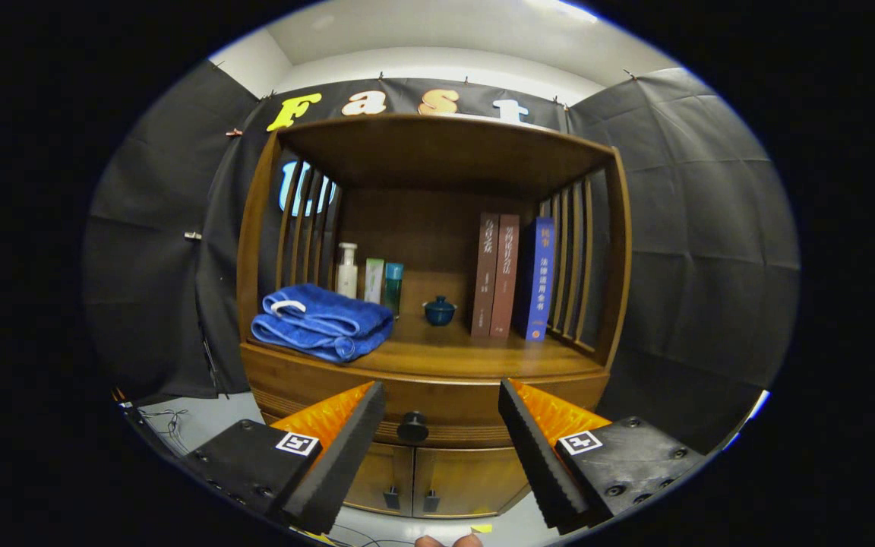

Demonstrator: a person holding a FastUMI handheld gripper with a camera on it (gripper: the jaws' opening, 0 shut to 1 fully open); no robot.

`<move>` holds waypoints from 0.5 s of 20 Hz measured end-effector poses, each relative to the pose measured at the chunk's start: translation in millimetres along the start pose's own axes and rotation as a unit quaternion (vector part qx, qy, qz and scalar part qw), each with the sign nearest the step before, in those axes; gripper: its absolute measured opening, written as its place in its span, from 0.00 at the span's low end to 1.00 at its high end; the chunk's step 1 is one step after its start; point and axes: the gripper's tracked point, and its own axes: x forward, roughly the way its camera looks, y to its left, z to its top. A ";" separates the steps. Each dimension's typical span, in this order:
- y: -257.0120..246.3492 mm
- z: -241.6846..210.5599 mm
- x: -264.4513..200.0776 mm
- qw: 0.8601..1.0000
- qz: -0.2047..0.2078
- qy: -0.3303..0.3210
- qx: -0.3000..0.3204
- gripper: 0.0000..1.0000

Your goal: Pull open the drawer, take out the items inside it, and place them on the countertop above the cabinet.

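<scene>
Gripper view: a brown wooden cabinet stands against the black cloth wall of the booth. Its open shelf space forms the bench where the drawer's contents are meant to go.

At the front left corner of the bench lies a folded blue towel. Behind it, toward the back left, stand a white pump bottle, a pale green carton and a teal bottle. A small dark blue lidded cup sits near the back middle. Two brown books and a blue book stand upright against the slatted right side, which seems to prop them.

Below the front edge of the bench is the closed wooden drawer front with a round black knob. Whatever is inside it is hidden.

The claw is spread wide and holds nothing. Its two fingers frame the knob, which sits between them and a little ahead, untouched. This alignment suggests the knob is about to be gripped so the drawer can be pulled. Two lower cabinet doors sit beneath, shut.
</scene>
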 end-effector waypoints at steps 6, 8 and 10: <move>14.9 -66.2 60.2 0.999 0.000 0.041 0.029 0.99; 20.5 -83.4 71.0 0.998 0.001 0.058 0.035 0.97; 22.7 -95.2 87.6 0.997 0.001 0.065 0.037 0.92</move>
